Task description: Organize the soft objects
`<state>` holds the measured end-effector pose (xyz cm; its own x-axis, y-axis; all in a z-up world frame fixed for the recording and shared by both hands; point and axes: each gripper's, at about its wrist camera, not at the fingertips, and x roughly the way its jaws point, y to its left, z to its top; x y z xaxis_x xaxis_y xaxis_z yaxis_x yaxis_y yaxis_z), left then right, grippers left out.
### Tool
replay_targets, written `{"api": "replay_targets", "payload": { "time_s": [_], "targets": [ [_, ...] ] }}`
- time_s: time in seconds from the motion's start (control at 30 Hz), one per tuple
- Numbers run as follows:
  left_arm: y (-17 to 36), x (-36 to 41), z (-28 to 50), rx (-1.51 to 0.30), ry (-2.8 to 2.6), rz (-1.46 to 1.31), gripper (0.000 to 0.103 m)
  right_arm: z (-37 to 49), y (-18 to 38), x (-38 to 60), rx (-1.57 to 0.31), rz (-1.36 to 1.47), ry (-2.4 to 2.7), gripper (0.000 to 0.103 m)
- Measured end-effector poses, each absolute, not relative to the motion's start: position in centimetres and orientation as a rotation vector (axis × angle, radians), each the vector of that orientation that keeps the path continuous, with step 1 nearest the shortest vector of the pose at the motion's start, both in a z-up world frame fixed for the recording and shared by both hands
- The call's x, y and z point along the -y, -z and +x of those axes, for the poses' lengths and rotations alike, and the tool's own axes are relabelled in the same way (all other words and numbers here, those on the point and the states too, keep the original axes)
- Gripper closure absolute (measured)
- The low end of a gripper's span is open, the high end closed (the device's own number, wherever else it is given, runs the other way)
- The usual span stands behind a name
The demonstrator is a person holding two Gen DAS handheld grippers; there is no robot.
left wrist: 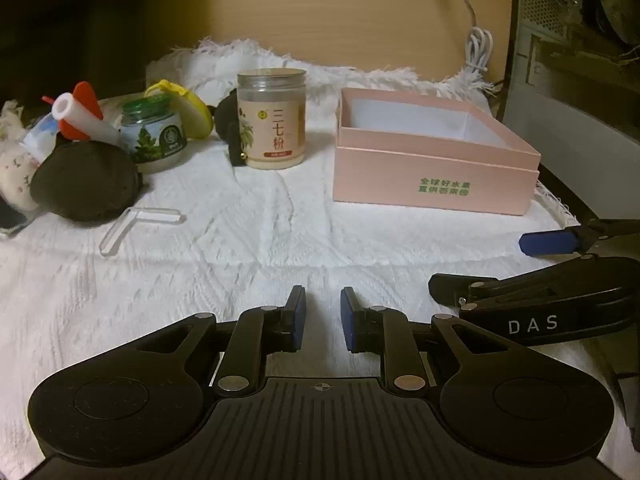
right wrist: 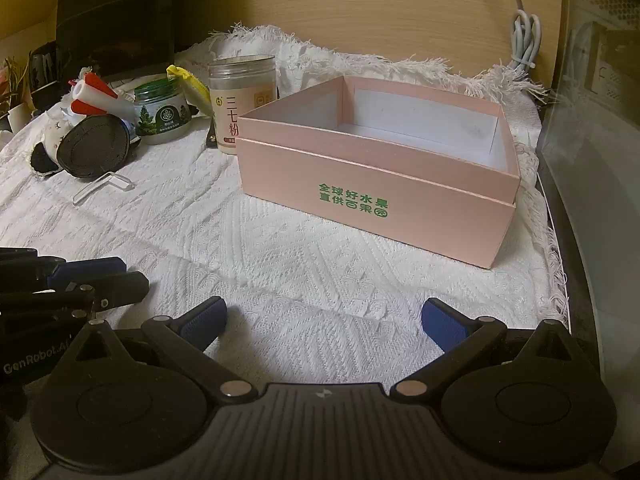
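An open pink box (left wrist: 432, 176) with a white inside stands on the white cloth at the right; it also shows in the right wrist view (right wrist: 372, 208) and holds nothing. At the far left lie a white plush toy (left wrist: 14, 172), a round black pouch (left wrist: 86, 180) and a red and white rocket toy (left wrist: 84, 114). They also show in the right wrist view: plush (right wrist: 54, 132), pouch (right wrist: 94, 152). My left gripper (left wrist: 323, 316) is low over the cloth, jaws a narrow gap apart, empty. My right gripper (right wrist: 324, 322) is wide open and empty, in front of the box.
A tall jar with a beige label (left wrist: 271, 118), a green-lidded jar (left wrist: 154, 136), a yellow item (left wrist: 192, 106) and a small black item (left wrist: 228, 120) stand at the back. A clear plastic angle piece (left wrist: 136, 228) lies on the cloth. A white cable (left wrist: 476, 52) hangs at the back right.
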<state>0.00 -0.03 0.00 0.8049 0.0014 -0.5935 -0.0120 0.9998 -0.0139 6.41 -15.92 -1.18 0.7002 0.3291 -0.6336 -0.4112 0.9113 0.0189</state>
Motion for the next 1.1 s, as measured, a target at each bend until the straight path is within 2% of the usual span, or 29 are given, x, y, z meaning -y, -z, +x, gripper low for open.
{"api": "replay_targets", "payload": {
  "time_s": [1.1],
  "targets": [
    [-0.01,-0.07,0.03,-0.635,-0.005,-0.019,0.081,6.4,1.21,15.94,-0.68,-0.127,-0.414,0.0]
  ]
}}
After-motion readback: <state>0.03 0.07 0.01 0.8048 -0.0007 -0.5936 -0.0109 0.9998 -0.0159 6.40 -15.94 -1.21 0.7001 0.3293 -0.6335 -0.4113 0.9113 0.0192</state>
